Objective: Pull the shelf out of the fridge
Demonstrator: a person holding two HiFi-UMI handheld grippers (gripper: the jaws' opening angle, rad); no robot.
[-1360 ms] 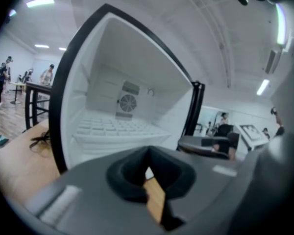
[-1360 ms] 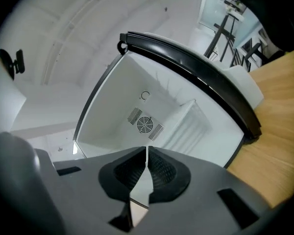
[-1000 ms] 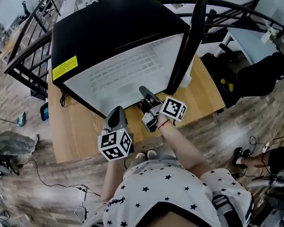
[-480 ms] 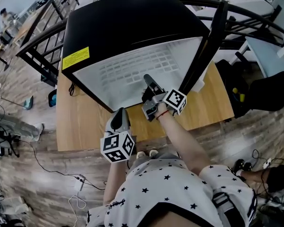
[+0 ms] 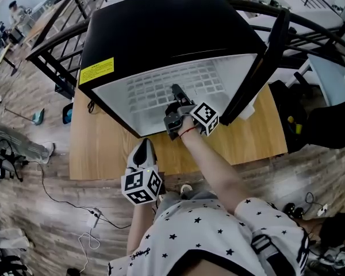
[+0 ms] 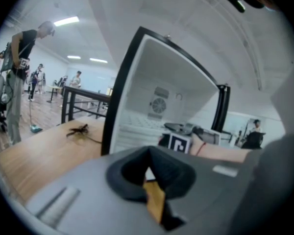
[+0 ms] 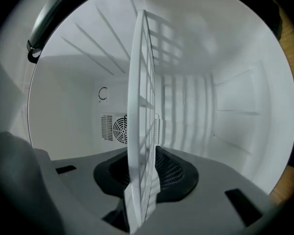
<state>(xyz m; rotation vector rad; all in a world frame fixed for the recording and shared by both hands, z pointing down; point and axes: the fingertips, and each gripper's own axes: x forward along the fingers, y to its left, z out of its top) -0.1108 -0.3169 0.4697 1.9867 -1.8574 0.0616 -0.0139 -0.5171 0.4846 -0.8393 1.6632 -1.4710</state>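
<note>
A black mini fridge (image 5: 161, 33) stands on a wooden table (image 5: 103, 148) with its white inside facing me. The white wire shelf (image 5: 178, 82) lies inside it. My right gripper (image 5: 173, 94) reaches into the opening and is shut on the shelf's front edge. In the right gripper view the shelf (image 7: 142, 106) runs edge-on between the jaws of the right gripper (image 7: 141, 199), with the fan grille behind. My left gripper (image 5: 144, 148) hangs at the table's front edge, away from the fridge. In its own view the left gripper (image 6: 149, 173) is shut on nothing.
The fridge door (image 5: 259, 68) stands open at the right of the opening. A black railing (image 5: 52, 50) runs behind and to the left of the table. Cables (image 5: 63, 203) trail on the wooden floor at the left. A black cord (image 6: 81, 130) lies on the tabletop.
My right gripper has moved from the front of the opening deeper into the fridge, onto the shelf. The left gripper stays low by the table edge.
</note>
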